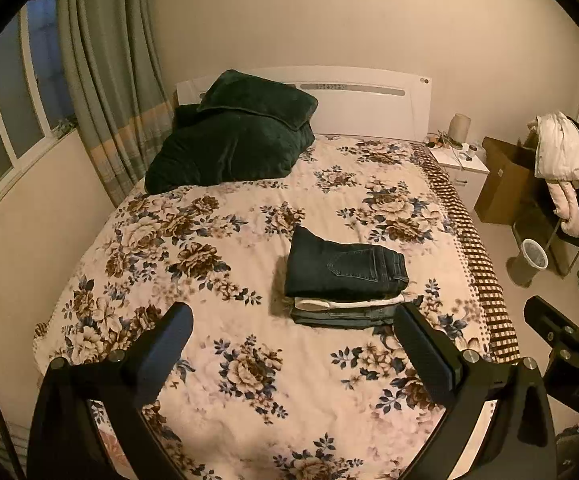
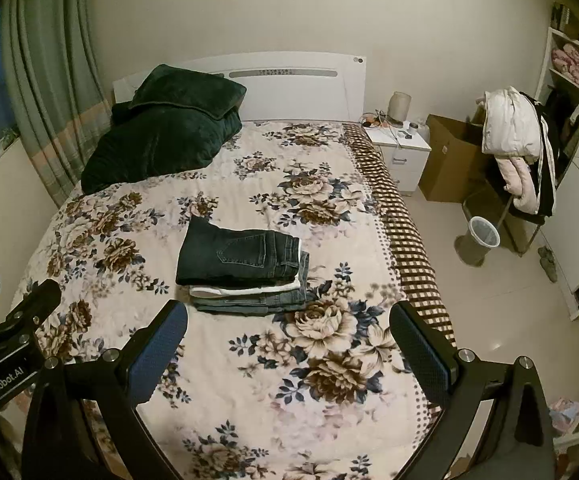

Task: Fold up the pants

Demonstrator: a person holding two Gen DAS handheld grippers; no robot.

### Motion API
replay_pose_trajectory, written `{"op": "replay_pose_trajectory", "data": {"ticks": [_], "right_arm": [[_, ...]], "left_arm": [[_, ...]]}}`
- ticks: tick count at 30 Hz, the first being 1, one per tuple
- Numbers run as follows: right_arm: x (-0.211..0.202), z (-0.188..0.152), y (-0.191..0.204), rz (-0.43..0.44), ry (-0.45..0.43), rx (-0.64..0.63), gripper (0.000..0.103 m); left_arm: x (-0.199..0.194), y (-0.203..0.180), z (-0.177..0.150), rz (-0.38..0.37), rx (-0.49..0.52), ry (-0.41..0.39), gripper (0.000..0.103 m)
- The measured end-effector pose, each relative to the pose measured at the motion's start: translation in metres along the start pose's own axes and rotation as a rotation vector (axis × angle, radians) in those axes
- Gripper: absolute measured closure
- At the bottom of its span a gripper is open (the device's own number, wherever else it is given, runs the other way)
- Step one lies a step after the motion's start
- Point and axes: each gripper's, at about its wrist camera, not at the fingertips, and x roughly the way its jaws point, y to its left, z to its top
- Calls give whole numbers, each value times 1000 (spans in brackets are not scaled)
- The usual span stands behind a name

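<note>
A stack of folded pants (image 1: pixel 345 284) sits on the bed (image 1: pixel 249 380), a little right of the middle and well short of the pillows (image 1: pixel 229 140) at the headboard. The top pair, dark jeans (image 2: pixel 237 256), lies squared off with its back pocket up. Under it shows a white layer (image 2: pixel 245 290), then a paler blue pair (image 2: pixel 249 302) at the bottom; how many pieces make up the pile is hard to tell from these angles. The edges line up fairly well, which suits a finished pile: each folded piece goes on top of the last so the lot stays compact and easy to carry.

The left claw (image 1: pixel 293 344) hangs above the near part of the bed with its jaws spread wide and nothing between them. In its view the stack lies ahead, between the two fingers and toward the right one, apart from both. The right claw (image 2: pixel 287 334) is likewise spread wide and empty. From its camera the stack lies ahead and toward its left finger, also untouched. Each claw shows at the edge of the other's view, so the two are held side by side, both facing the headboard.

With both claws free and raised clear of the cloth, the fold in hand looks done. No unfolded pants show on the bed.
</note>
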Motion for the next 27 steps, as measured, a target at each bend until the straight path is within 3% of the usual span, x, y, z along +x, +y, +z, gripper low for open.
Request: {"op": "replay_pose_trajectory", "data": {"ticks": [27], "right_arm": [[-23,8,-1,-5,-32,-1,0]], "left_arm": [[-10,4,3,-7,0,-13,0]]}}
